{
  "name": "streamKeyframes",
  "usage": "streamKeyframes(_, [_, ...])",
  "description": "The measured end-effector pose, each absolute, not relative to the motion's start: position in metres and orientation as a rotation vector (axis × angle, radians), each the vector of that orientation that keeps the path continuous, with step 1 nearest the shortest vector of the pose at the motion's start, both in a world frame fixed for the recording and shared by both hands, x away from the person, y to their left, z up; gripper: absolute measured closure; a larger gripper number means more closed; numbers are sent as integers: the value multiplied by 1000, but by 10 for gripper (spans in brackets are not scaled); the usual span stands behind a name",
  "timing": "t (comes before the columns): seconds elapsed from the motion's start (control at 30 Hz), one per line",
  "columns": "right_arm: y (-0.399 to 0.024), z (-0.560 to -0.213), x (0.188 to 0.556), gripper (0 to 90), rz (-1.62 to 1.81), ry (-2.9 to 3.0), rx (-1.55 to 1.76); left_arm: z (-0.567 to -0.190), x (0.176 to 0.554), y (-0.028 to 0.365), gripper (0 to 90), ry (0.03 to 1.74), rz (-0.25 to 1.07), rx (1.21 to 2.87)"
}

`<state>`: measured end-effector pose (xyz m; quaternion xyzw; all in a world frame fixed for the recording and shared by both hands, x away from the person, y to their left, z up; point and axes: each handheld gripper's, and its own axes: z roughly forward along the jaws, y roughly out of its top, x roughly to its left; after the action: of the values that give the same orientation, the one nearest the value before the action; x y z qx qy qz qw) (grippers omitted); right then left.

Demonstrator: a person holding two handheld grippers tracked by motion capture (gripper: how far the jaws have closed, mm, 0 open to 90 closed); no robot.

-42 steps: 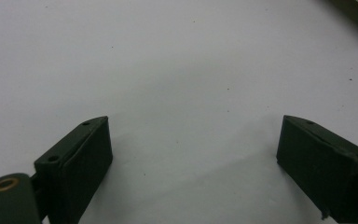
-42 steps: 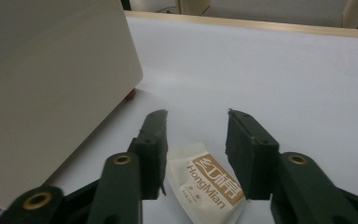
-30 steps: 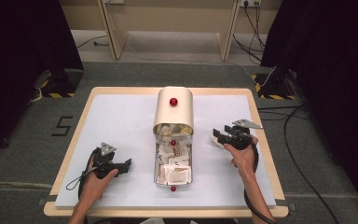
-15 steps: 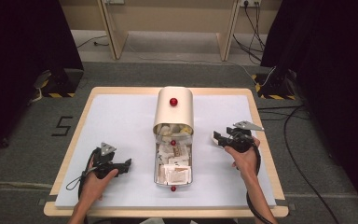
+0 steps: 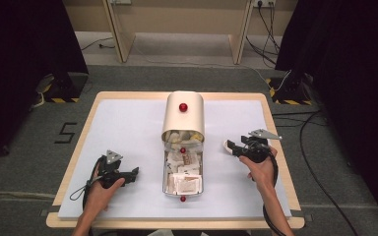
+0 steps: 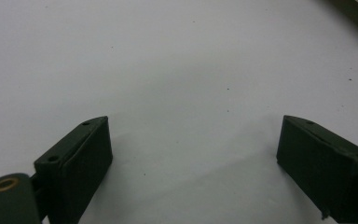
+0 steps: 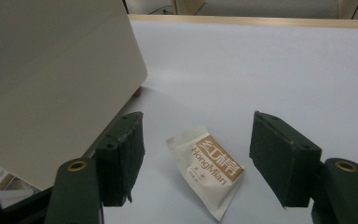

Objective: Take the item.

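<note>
A metal tray (image 5: 167, 183) filled with several white and brown packets sits mid-table, and its cream lid (image 5: 183, 120) with a red knob (image 5: 183, 107) is slid back over the far end. My right gripper (image 5: 230, 146) is to the right of the tray, open, and its jaws have just been opening. A white packet (image 7: 212, 170) with a brown label lies flat on the table between the jaws (image 7: 198, 135), and neither pad touches it. The lid (image 7: 51, 84) rises close on their left. My left gripper (image 5: 134, 173) rests on the table left of the tray, open and with nothing in it (image 6: 191, 140).
The white mat (image 5: 128, 128) covers a wooden table (image 5: 270, 103). A second red knob (image 5: 182, 198) marks the tray's near end. Cables and black stands lie on the floor around the table.
The right hand has shifted slightly beside the tray. The left hand and the tray have kept still.
</note>
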<state>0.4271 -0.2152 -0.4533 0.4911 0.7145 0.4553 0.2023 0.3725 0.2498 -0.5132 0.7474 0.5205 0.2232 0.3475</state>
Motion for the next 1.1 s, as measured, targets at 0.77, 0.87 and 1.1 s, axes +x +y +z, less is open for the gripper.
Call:
streamKeyframes(0.77, [-220, -452, 413, 331, 1284, 2003, 1372, -513, 373, 250, 93, 1350, 579, 1939])
streamKeyframes(0.87, [-222, -452, 411, 310, 1285, 2004, 1380, -513, 373, 250, 93, 1349, 579, 1939])
streamKeyframes(1.1, [-224, -452, 409, 255, 1275, 1999, 1386, -513, 373, 250, 93, 1350, 578, 1939])
